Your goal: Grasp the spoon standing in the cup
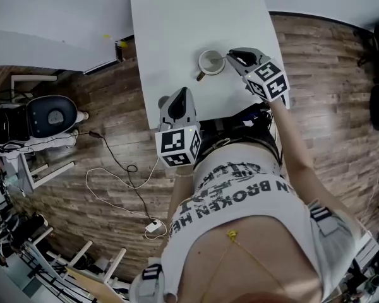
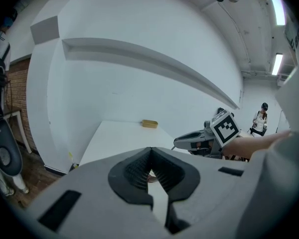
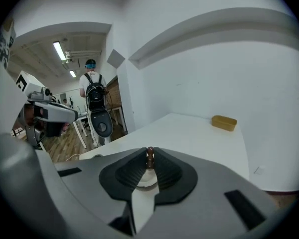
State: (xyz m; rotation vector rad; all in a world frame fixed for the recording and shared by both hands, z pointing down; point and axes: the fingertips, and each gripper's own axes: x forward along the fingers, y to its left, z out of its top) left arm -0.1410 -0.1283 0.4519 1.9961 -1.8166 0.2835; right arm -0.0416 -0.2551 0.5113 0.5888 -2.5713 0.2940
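A white cup (image 1: 211,62) stands on the white table (image 1: 177,24), close to its near edge. My right gripper (image 1: 230,57) reaches the cup from the right. In the right gripper view its pads (image 3: 165,169) press on the brown tip of the spoon (image 3: 150,156), with the cup's rim (image 3: 145,179) just below. My left gripper (image 1: 182,93) hovers over the table's near edge, below and left of the cup. Its jaws meet at the tip (image 2: 150,152) with nothing held.
A small tan box (image 3: 224,122) lies at the table's far end beside a white wall. A black and white chair (image 1: 47,115) and loose cables (image 1: 129,169) are on the wooden floor to the left. A person with a backpack (image 3: 94,91) stands further off.
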